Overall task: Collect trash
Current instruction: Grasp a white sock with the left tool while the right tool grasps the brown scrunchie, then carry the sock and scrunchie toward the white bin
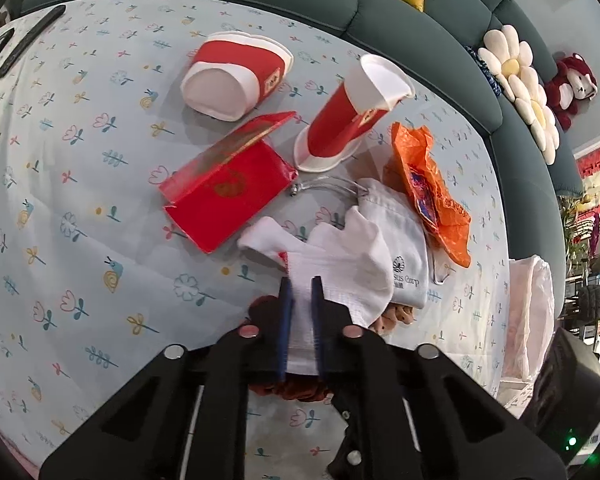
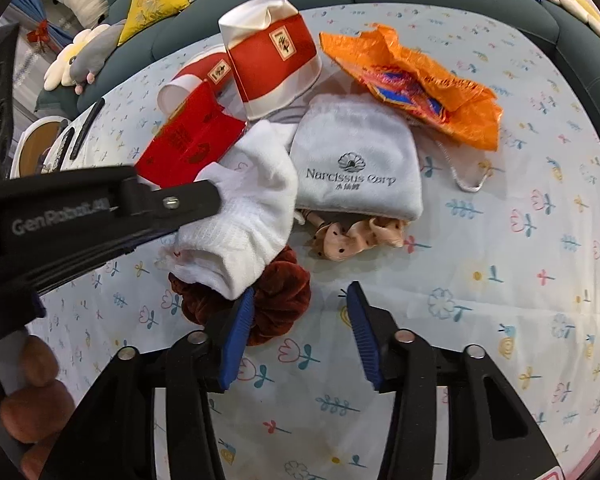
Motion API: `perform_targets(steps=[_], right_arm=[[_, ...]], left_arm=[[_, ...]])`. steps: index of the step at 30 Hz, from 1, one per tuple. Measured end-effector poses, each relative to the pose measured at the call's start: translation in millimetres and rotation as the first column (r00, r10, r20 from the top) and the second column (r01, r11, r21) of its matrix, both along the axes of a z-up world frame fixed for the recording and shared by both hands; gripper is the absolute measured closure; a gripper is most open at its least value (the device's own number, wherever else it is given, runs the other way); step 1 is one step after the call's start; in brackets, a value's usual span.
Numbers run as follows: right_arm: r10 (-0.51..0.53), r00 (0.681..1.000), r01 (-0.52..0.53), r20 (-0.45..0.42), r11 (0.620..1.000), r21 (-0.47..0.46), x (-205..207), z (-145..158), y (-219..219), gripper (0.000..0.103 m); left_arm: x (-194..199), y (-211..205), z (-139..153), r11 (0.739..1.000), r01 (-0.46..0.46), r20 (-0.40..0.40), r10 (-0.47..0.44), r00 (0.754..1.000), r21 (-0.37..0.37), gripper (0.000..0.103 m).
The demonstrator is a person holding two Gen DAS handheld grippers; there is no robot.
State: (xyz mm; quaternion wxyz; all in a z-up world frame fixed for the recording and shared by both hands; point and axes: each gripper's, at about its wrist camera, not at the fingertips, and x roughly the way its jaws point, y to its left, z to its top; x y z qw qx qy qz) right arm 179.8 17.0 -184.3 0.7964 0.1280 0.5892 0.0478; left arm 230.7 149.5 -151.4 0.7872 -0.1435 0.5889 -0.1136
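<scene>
My left gripper [image 1: 300,284] is shut on a white sock [image 1: 340,256], which also shows in the right wrist view [image 2: 244,208] with the left gripper's fingers [image 2: 180,200] clamped on it. Two crushed red-and-white paper cups [image 1: 236,76] [image 1: 348,116], a red packet [image 1: 224,188] and an orange wrapper [image 1: 428,184] lie beyond it. My right gripper [image 2: 300,292] is open and empty above the cloth, its left pad beside a dark red scrunchie [image 2: 276,300].
A grey drawstring pouch [image 2: 356,160] lies on a peach dotted scrunchie [image 2: 356,236]. A white plastic bag [image 1: 536,312] hangs at the table's right edge. A teal sofa [image 1: 420,12] with cushions curves behind. Black remotes [image 1: 28,40] lie far left.
</scene>
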Motion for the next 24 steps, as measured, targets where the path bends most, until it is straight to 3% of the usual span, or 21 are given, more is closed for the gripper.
perform_targets(steps=[3, 7, 8, 10, 13, 15, 17, 19, 21, 24], right_arm=[[0.022, 1.0, -0.022, 0.0, 1.0, 0.012, 0.0, 0.2, 4.2, 0.084], [0.034, 0.999, -0.034, 0.007, 0.999, 0.014, -2.9, 2.3, 4.7, 0.088], [0.032, 0.999, -0.032, 0.008, 0.999, 0.017, -3.7, 2.8, 3.6, 0.09], [0.034, 0.999, -0.034, 0.013, 0.999, 0.025, -7.6, 5.1, -0.3, 0.094], [0.035, 0.999, -0.036, 0.019, 0.999, 0.032, -11.6, 8.6, -3.9, 0.096], [0.03, 0.999, -0.03, 0.02, 0.999, 0.036, -14.7, 10.1, -7.0, 0.097], [0.02, 1.0, -0.02, 0.017, 0.999, 0.043, -18.4, 11.2, -12.2, 0.097], [0.015, 1.0, -0.015, 0.014, 0.999, 0.048, -21.0, 11.2, -15.4, 0.097], [0.016, 1.0, -0.016, 0.015, 0.999, 0.049, -23.0, 12.0, -16.3, 0.097], [0.011, 1.0, -0.012, 0.026, 0.998, 0.064, -28.2, 16.3, -17.7, 0.097]], left_arm=[[-0.4, 1.9, 3.9, 1.0, 0.002, 0.012, -0.002, 1.0, 0.005, 0.097], [-1.5, 0.1, 10.0, 1.0, -0.002, 0.01, 0.002, 1.0, -0.015, 0.095], [-1.7, -1.0, 10.4, 1.0, -0.002, 0.004, 0.002, 1.0, -0.02, 0.09], [-2.1, -5.3, 10.6, 1.0, -0.003, -0.011, 0.003, 1.0, -0.02, 0.058], [-4.6, -13.0, 10.8, 1.0, 0.001, -0.007, -0.001, 1.0, -0.006, 0.052], [-5.5, -20.9, 7.9, 1.0, 0.013, -0.012, -0.013, 1.0, -0.003, 0.053], [-5.7, -26.8, 5.4, 1.0, 0.028, -0.009, -0.028, 1.0, 0.011, 0.065], [-4.7, -29.5, -0.5, 0.999, 0.043, -0.026, -0.042, 0.999, 0.013, 0.084], [-5.9, -28.9, -2.7, 0.999, 0.042, -0.034, -0.041, 0.999, 0.008, 0.093], [-9.9, -25.6, 2.7, 0.999, 0.035, -0.02, -0.035, 0.999, 0.0, 0.097]])
